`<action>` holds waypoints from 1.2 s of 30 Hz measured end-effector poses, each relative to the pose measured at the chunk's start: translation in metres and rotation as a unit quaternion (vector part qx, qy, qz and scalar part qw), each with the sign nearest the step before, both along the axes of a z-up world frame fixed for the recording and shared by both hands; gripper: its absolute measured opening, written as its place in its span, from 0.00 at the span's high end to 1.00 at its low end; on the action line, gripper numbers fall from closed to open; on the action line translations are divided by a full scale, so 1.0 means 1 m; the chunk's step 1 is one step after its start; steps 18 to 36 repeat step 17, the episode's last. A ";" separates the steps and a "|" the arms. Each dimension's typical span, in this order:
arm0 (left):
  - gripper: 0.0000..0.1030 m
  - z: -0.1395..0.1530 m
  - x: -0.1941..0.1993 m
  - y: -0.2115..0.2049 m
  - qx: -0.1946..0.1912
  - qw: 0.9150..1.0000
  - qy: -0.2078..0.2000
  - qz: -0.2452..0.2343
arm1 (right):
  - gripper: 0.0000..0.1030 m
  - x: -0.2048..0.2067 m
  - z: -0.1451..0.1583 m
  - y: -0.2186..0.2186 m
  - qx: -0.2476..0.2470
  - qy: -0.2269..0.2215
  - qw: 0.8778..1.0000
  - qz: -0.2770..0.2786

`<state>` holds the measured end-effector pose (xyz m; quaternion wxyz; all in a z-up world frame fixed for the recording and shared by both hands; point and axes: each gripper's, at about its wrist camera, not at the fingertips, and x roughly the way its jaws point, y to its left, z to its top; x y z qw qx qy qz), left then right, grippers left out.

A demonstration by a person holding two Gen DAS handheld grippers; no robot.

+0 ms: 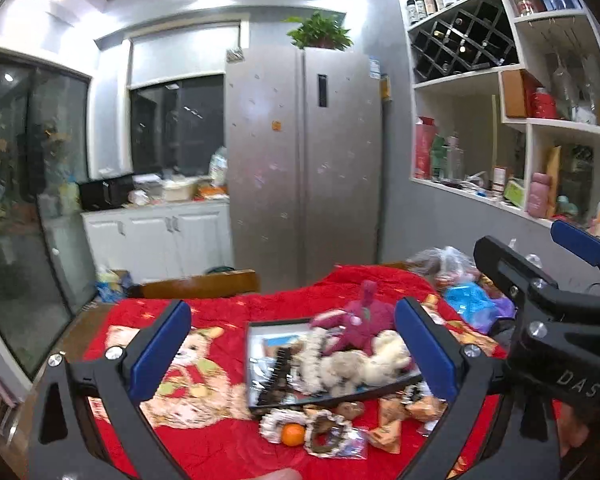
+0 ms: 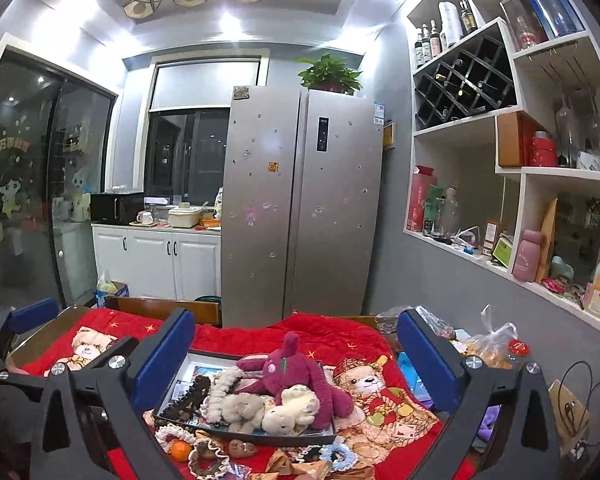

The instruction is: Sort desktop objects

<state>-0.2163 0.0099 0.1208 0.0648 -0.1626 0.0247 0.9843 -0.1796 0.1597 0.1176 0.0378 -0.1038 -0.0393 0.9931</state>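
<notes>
Both tools hang above the near end of a desk covered in a red quilted cloth [image 2: 236, 340] printed with cartoon bears, and neither carries anything. The left tool [image 1: 296, 344] has its blue-padded jaws spread wide with nothing pinched between the pads; through the gap the black tray [image 1: 256, 364] shows, blurred. The right tool [image 2: 296, 356] is likewise wide apart and empty, its jaws framing the same tray [image 2: 168, 396] from a steadier angle; in the left wrist view its black body stands at the right edge. The tray sits on the cloth roughly mid-desk and holds a magenta plush rabbit [image 2: 296, 372] sprawled over two pale plush toys [image 2: 268, 408], a dark hair claw [image 2: 192, 396] at its left side and a white frilly scrunchie [image 2: 224, 384] beside that. Outside the tray, just in front of its near rim, lie an orange [image 2: 180, 450], more frilled scrunchies [image 2: 206, 458] and a small brown piece whose nature I cannot make out. To the right, near the wall, plastic bags [image 2: 488, 344] crowd the desk's far corner. Behind the desk stand a silver two-door fridge [image 2: 300, 200] with a potted plant [image 2: 330, 74] on top, white cabinets and open wall shelves [image 2: 512, 176] full of bottles.
</notes>
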 end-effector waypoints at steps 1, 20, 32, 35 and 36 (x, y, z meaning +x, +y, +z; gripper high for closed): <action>0.00 0.000 0.001 0.000 -0.004 1.000 0.003 0.002 | 0.00 0.000 -0.001 0.000 -0.004 0.000 1.000 0.002; 0.00 -0.021 -0.024 0.009 -0.010 1.000 -0.019 0.010 | 0.00 -0.023 -0.017 0.009 0.004 -0.025 1.000 -0.003; 0.00 -0.021 -0.024 0.009 -0.010 1.000 -0.019 0.010 | 0.00 -0.023 -0.017 0.009 0.004 -0.025 1.000 -0.003; 0.00 -0.021 -0.024 0.009 -0.010 1.000 -0.019 0.010 | 0.00 -0.023 -0.017 0.009 0.004 -0.025 1.000 -0.003; 0.00 -0.021 -0.024 0.009 -0.010 1.000 -0.019 0.010 | 0.00 -0.023 -0.017 0.009 0.004 -0.025 1.000 -0.003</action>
